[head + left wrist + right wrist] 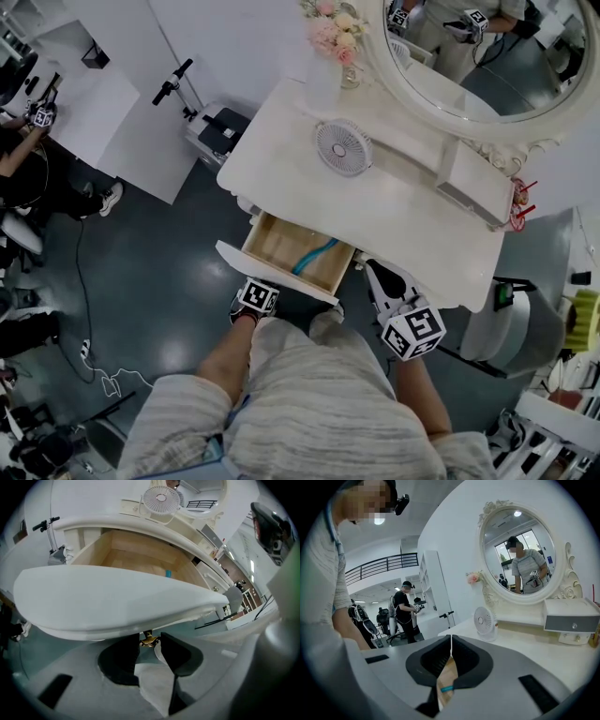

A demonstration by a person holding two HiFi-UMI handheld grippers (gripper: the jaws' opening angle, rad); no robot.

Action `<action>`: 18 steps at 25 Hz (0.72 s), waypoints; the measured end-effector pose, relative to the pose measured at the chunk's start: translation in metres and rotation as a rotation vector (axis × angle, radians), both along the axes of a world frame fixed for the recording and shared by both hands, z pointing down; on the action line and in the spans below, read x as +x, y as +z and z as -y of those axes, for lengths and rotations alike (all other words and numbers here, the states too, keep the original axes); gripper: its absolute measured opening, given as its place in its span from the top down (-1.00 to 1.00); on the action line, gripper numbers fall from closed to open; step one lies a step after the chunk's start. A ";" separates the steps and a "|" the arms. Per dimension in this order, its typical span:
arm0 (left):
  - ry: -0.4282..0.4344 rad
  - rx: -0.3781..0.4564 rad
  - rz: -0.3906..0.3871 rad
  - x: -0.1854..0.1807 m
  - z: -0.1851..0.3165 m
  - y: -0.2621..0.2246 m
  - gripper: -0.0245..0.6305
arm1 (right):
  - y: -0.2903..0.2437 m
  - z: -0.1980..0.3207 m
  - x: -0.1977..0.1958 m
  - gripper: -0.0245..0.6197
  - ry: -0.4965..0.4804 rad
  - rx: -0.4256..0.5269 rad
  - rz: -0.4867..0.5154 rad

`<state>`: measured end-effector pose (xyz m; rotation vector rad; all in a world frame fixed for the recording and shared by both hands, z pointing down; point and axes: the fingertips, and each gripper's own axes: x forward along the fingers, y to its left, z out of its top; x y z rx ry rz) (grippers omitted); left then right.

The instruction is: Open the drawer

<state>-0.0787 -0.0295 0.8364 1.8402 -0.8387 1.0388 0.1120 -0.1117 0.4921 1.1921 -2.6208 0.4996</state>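
Left gripper (149,645): jaws clamped on the small brass knob (148,639), one black pad on each side of it. The knob hangs under the middle of the drawer (112,602) front, right at my jaw tips.

Drawer: stands pulled out of the white table (412,216), towards me. The white curved front lies just beyond and above the left jaws. Its long axis runs side to side across the left gripper view. In the head view the front runs from upper left to lower right. The open wooden box reaches away from the gripper, back under the table edge. Teal thing (314,255) lies inside, beyond the front and a little right of the knob.

Right gripper (450,639): jaws together, only a thin slit, nothing in them. It sits just beside the drawer's right end, well apart from the knob; contact I cannot tell. It points across the tabletop at the fan (484,622) and mirror (520,555).

Markings: black-and-white square markers on each gripper's cube.
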 end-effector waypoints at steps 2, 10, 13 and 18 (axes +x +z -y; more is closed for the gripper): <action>0.009 -0.005 0.000 -0.002 -0.004 0.000 0.46 | -0.001 0.001 -0.001 0.89 -0.002 0.002 0.000; 0.022 -0.019 -0.005 -0.006 -0.016 0.000 0.46 | -0.002 0.003 0.001 0.89 0.017 0.001 0.003; 0.026 -0.030 -0.003 -0.009 -0.021 -0.001 0.47 | -0.001 0.003 0.001 0.89 0.020 -0.003 0.005; 0.022 -0.034 -0.005 -0.012 -0.031 -0.001 0.47 | 0.002 0.002 -0.002 0.89 0.020 -0.006 0.009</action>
